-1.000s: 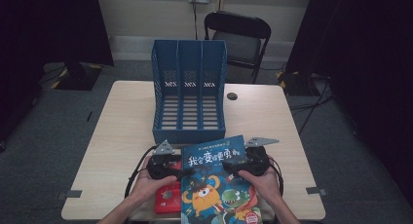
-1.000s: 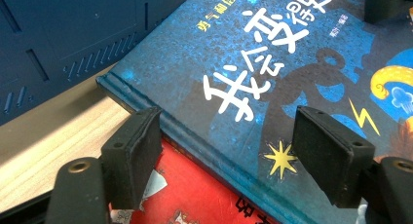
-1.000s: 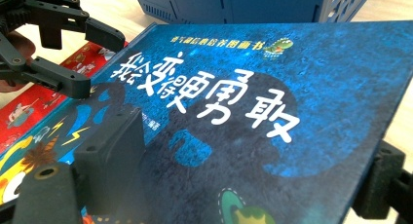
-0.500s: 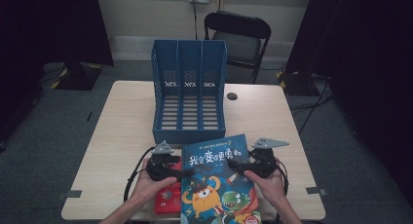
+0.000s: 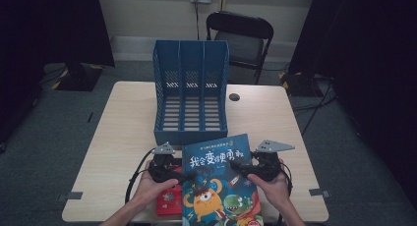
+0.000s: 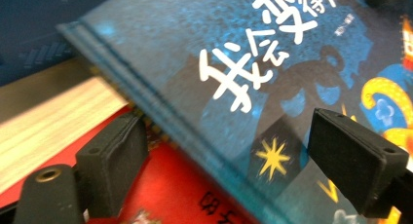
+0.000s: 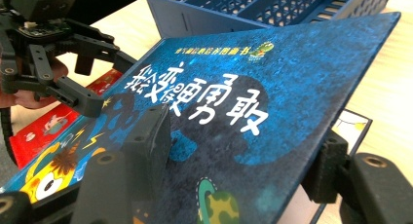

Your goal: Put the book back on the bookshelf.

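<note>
A blue picture book (image 5: 219,182) with cartoon monsters hangs tilted over the table's front edge, right side raised. My left gripper (image 5: 189,174) is at its left edge. In the left gripper view my left gripper (image 6: 236,160) has just been opening: one pad is under the spine of the book (image 6: 243,63), the other stands clear above the cover. My right gripper (image 5: 238,168) has just been closing at the right edge. In the right gripper view my right gripper (image 7: 238,156) has one pad on the cover of the book (image 7: 272,87) and one beneath its edge.
A red book (image 5: 167,201) lies under the blue one at the left. A blue three-slot file rack (image 5: 191,103) lies on its back mid-table (image 5: 128,127). Right of it sits a small dark disc (image 5: 234,97). A black chair (image 5: 241,39) stands behind the table.
My right gripper has shifted slightly to the right along the book's edge. The left hand and the book have barely moved.
</note>
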A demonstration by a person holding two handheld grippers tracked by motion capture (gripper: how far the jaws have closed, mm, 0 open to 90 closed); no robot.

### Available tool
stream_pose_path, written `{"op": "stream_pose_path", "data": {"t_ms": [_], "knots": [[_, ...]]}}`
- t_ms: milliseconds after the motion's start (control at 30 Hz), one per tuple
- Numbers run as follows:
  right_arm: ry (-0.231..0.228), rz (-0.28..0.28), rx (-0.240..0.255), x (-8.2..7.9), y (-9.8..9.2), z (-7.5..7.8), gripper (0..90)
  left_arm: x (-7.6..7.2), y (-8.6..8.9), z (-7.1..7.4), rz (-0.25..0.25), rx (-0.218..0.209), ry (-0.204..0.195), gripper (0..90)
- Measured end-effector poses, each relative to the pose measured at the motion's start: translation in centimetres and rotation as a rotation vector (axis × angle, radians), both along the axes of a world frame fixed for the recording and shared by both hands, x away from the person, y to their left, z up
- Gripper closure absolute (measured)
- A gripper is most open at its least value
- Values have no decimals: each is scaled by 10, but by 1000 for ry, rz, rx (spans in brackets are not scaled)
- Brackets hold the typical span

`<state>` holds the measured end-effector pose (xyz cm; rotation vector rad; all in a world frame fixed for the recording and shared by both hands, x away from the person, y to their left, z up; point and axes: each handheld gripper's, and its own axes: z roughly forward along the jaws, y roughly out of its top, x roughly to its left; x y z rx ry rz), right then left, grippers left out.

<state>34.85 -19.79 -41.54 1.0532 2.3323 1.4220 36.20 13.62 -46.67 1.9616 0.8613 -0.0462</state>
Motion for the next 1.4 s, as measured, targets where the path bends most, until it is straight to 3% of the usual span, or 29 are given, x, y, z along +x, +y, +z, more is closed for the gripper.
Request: {"op": "stream_pose_path", "data": {"t_ms": [233,500,567,633,667,733,833,1000,1400], "knots": [[7,0,2,1,2,1,391,2,1,1,-12,-2,27,132],[58,-36,-3,6,6,-1,382,3,5,1,-8,-16,42,182],[76,-41,2,8,6,-3,379,4,8,3,-4,-44,48,210],[93,-34,17,10,6,-4,367,4,11,4,-16,-111,56,304],[93,-34,17,10,6,-4,367,4,11,5,-27,-121,57,304],[74,-31,7,9,9,-1,363,3,9,5,-22,-113,62,287],[79,-33,14,9,9,-2,362,4,11,6,-20,-121,67,318],[63,-42,21,8,11,2,357,2,14,13,-11,-116,52,338],[40,-73,72,5,6,16,345,2,17,44,-21,-126,-9,449]]}}
